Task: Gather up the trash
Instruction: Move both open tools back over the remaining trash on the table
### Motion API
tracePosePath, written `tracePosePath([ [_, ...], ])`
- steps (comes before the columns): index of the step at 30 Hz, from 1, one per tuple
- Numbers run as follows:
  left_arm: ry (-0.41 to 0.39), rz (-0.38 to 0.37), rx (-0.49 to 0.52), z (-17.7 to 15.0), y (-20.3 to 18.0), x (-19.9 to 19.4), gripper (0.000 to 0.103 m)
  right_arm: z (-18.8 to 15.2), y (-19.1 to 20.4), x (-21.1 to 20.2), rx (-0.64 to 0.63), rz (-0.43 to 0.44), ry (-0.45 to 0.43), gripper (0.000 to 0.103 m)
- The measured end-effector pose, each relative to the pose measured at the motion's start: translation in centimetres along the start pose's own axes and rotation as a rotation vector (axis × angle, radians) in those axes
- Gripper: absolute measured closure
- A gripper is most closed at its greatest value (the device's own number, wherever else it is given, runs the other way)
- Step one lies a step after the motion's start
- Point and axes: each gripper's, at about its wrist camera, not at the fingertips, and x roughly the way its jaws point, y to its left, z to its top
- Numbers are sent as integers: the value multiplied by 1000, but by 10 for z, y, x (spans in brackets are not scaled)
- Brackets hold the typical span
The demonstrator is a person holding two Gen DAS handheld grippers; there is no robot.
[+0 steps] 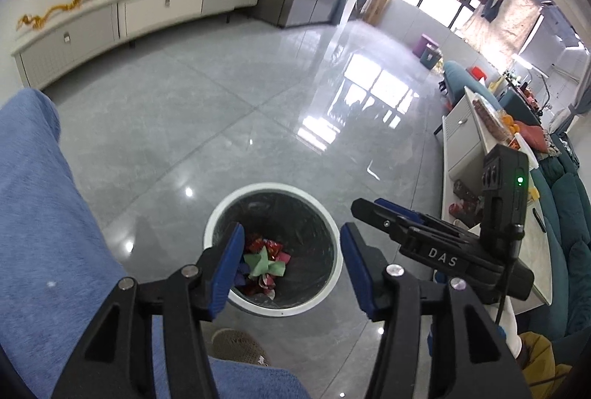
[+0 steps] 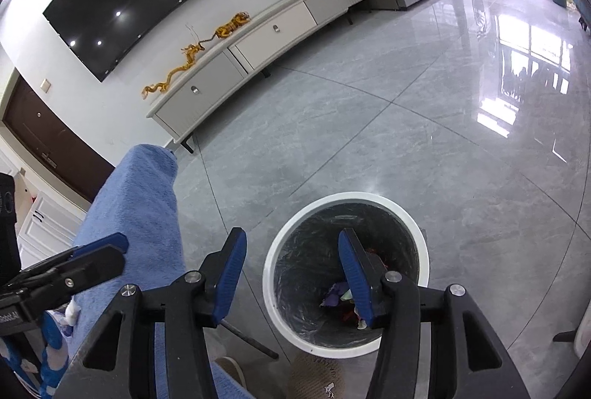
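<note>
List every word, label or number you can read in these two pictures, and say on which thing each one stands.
"DAS": white letters on the black body of the right hand-held gripper, in the left wrist view.
A white label on the black body of the left hand-held gripper, at the right wrist view's left edge: cut off, not readable with certainty.
A small print on the slipper: too blurred to read.

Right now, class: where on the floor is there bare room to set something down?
Bare tile lies between the trash bin and the TV cabinet, and right toward the window glare. Crowded: beside the bin, by the blue-clad leg and slippers.
</note>
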Motion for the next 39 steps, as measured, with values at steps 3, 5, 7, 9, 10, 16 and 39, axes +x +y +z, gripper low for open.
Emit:
tracePosePath([
  [3,-56,6,24,-5,-2,-32,51,-1,10,-14,-12,7,-21,53],
  [5,-89,13,38,-11,-1,-51,51,-2,20,-24,-27,11,-35,53],
  [7,-118,21,48,-19,2,-70,51,-2,29,-32,-41,18,-46,53],
  [9,-147,25,57,-28,9,-90,51,-4,41,-41,-58,26,-59,53],
  [10,-165,30,62,-32,12,-101,51,-4,47,-46,-67,30,-65,53],
  [16,-262,60,54,-67,40,-171,51,-12,92,-68,-127,62,-98,53],
  [39,-346,340,-102,-242,221,-339,41,-86,284,-35,-425,232,58,51],
])
